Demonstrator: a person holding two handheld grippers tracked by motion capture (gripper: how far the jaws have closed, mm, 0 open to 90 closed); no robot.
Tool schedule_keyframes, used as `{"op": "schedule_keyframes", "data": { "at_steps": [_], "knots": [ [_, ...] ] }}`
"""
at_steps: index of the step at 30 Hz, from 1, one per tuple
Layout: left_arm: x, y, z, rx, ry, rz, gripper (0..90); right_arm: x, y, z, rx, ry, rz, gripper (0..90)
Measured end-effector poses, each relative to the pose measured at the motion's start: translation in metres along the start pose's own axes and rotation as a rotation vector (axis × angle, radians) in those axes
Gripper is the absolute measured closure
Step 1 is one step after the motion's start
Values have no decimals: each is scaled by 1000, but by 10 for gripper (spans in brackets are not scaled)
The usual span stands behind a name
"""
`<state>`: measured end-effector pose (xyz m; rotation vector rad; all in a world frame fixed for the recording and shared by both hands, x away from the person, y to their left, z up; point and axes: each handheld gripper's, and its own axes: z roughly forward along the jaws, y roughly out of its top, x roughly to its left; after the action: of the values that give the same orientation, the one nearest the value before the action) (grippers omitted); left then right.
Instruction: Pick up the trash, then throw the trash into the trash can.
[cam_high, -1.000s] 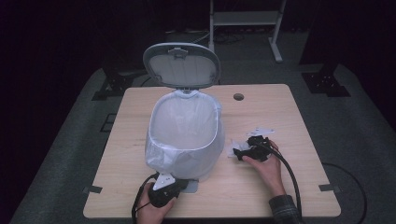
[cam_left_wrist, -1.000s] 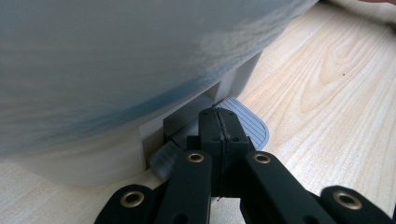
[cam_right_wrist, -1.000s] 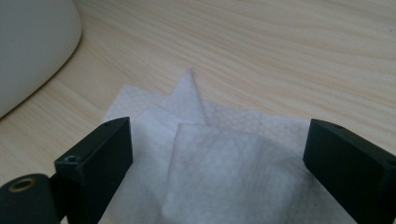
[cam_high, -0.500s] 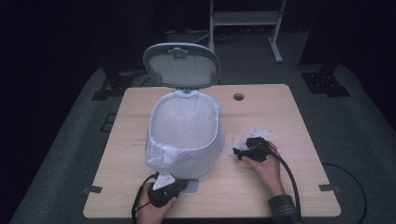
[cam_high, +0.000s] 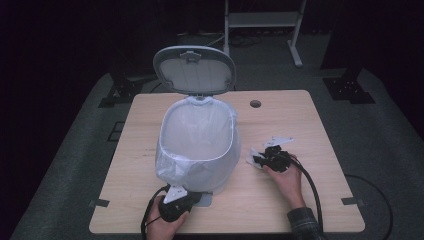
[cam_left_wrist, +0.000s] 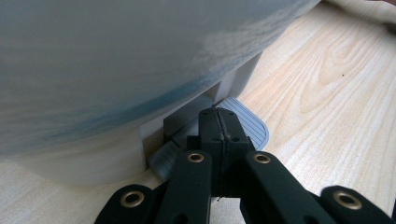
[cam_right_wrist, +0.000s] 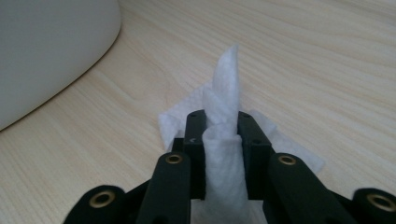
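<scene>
A white pedal bin (cam_high: 197, 145) lined with a clear bag stands mid-table, its lid (cam_high: 195, 70) raised. My left gripper (cam_high: 182, 196) is shut, its jaws pressing down on the bin's grey ribbed pedal (cam_left_wrist: 243, 122) at the near foot of the bin. To the right of the bin, my right gripper (cam_high: 259, 160) has just closed and is shut on a crumpled white paper tissue (cam_right_wrist: 223, 140); the tissue bunches up between the pads and spreads on the wood below (cam_high: 251, 159).
The bin wall (cam_right_wrist: 51, 51) rises close to the left of the right gripper. A cable hole (cam_high: 255, 104) is in the tabletop at the back. Black cables trail from both grippers toward the near edge. A metal stand (cam_high: 262, 25) is beyond the table.
The right gripper's jaws have shut on the tissue beside the bin. Both hands stayed in place, and the lid stays up.
</scene>
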<state>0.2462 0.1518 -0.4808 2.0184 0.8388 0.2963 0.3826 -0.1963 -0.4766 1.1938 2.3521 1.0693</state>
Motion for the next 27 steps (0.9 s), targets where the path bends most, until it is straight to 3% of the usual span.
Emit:
{"op": "schedule_keyframes", "data": {
  "at_steps": [10, 13, 19, 27],
  "knots": [
    [0, 0, 0, 0, -1, -1, 900, -9, 4, -15, -24, 56, 30, 789],
    [0, 0, 0, -1, -7, -20, 900, -11, 5, -21, -28, 77, 36, 789],
    [0, 0, 0, 0, 0, 0, 900, -17, 8, -33, -48, 109, 23, 788],
    [0, 0, 0, -1, 1, -4, 900, -21, 8, -45, -68, 140, 8, 788]
  ]
}}
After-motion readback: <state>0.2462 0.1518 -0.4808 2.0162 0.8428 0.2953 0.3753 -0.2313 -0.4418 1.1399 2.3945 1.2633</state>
